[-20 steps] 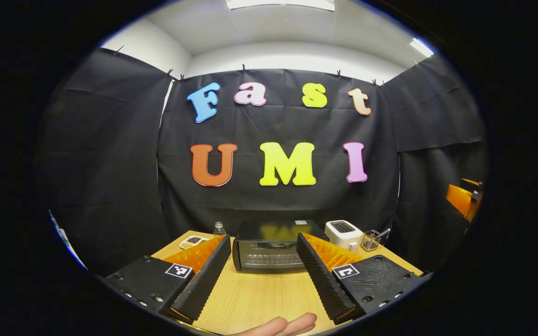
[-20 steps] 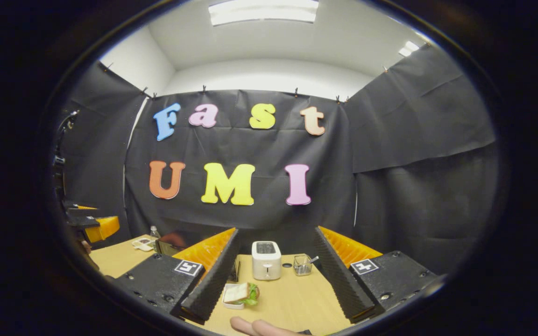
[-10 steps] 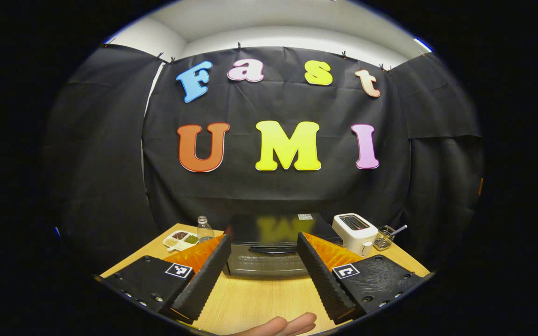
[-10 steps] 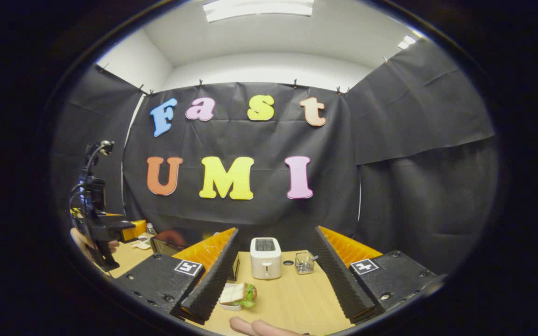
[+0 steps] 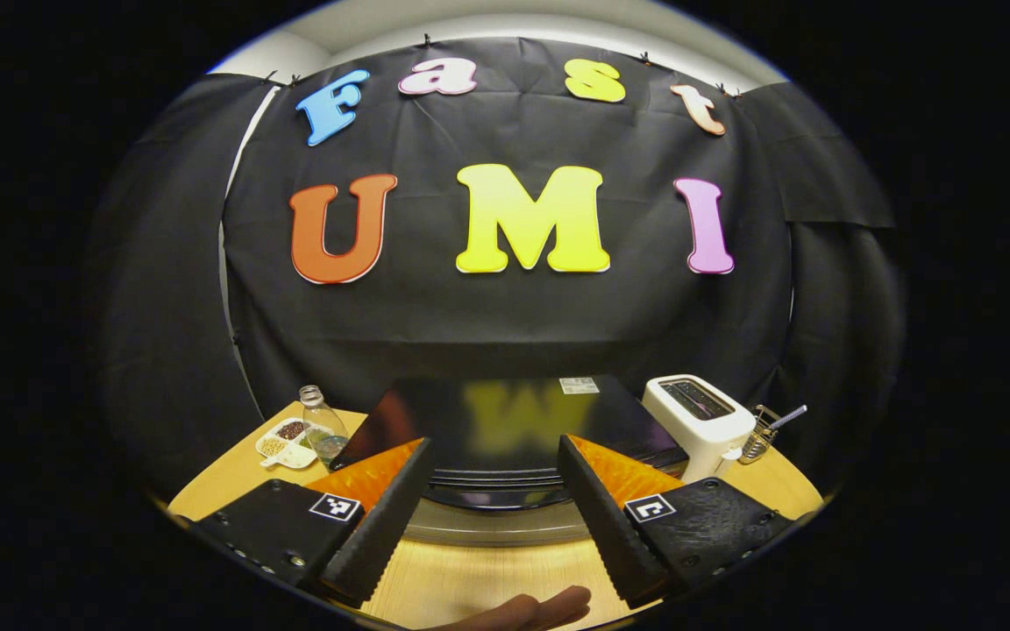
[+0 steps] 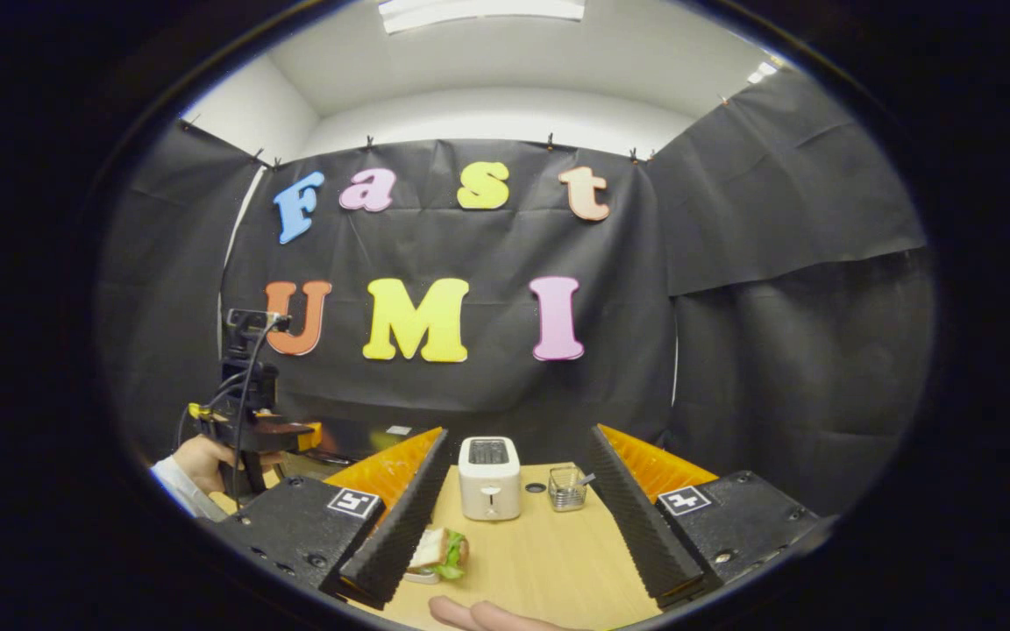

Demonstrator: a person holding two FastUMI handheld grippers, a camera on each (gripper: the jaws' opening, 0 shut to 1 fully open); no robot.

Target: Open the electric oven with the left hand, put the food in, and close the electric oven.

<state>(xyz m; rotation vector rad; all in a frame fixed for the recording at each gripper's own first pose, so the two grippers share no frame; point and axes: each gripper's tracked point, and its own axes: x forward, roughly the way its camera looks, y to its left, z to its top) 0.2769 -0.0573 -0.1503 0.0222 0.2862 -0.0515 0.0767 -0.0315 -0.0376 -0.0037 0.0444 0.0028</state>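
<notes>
The black electric oven (image 5: pixel 505 416) stands close ahead in the left gripper view, its door shut and its handle (image 5: pixel 496 499) low between my fingers. My left gripper (image 5: pixel 494 449) is open, just short of the oven, gripping nothing. In the right gripper view the food, a sandwich (image 6: pixel 437 552) on a small white plate, lies on the table beside my left finger. My right gripper (image 6: pixel 518 436) is open and hangs above the table. Farther left there, a hand (image 6: pixel 198 460) holds the left gripper (image 6: pixel 251 429) in front of the oven (image 6: pixel 356 438).
A white toaster (image 5: pixel 696 421) and a small wire basket (image 5: pixel 764 434) stand right of the oven. A clear bottle (image 5: pixel 319 425) and a divided dish of seeds (image 5: pixel 284 441) sit to its left. The wooden table (image 6: pixel 540 561) runs to the black cloth wall.
My left gripper has moved forward and down toward the oven, which now looms much larger. The right gripper has crept forward a little. Both stay open.
</notes>
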